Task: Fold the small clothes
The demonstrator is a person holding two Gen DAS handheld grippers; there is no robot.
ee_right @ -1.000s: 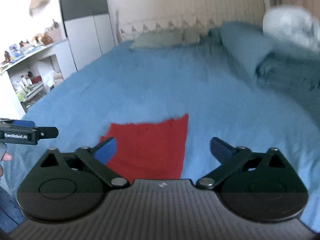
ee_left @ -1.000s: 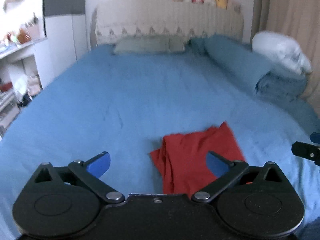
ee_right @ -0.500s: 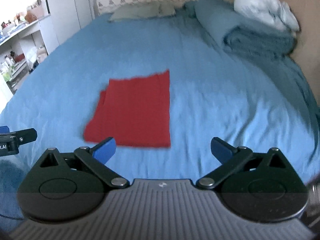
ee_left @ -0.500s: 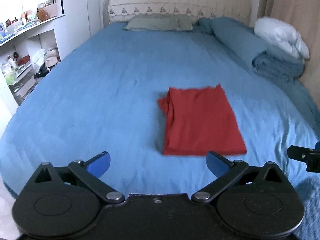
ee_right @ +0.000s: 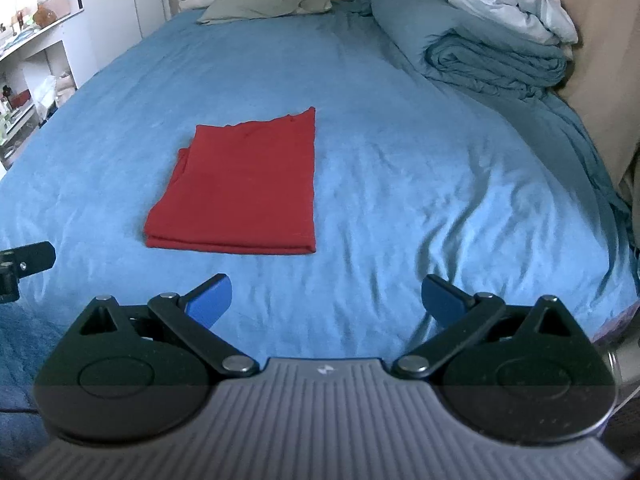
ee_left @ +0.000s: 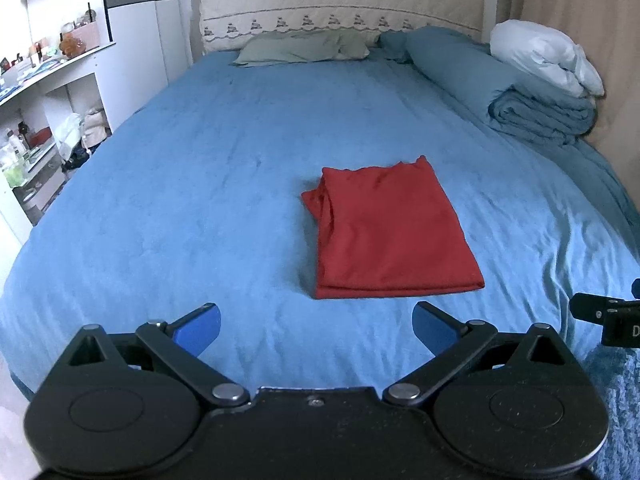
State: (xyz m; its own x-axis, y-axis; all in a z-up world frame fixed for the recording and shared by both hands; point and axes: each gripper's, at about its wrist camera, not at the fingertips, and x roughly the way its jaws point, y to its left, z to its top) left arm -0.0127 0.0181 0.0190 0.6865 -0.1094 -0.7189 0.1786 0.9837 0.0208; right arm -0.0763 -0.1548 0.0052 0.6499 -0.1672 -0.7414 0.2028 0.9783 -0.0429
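Observation:
A red garment (ee_left: 390, 232) lies folded into a flat rectangle on the blue bed sheet (ee_left: 180, 200); some bunched layers stick out at its far left corner. It also shows in the right wrist view (ee_right: 244, 184). My left gripper (ee_left: 316, 330) is open and empty, held back from the garment's near edge. My right gripper (ee_right: 326, 304) is open and empty, back from the garment and to its right. Part of the right gripper (ee_left: 608, 316) shows at the right edge of the left wrist view.
A rolled blue duvet (ee_right: 480, 52) with a white pillow (ee_right: 512, 4) on it lies along the bed's right side. A grey-green pillow (ee_left: 304, 46) lies by the headboard. White shelves (ee_left: 44, 120) with clutter stand left of the bed.
Both grippers have pulled back and up from the red garment, which now lies farther ahead and fully in view. Both stay open.

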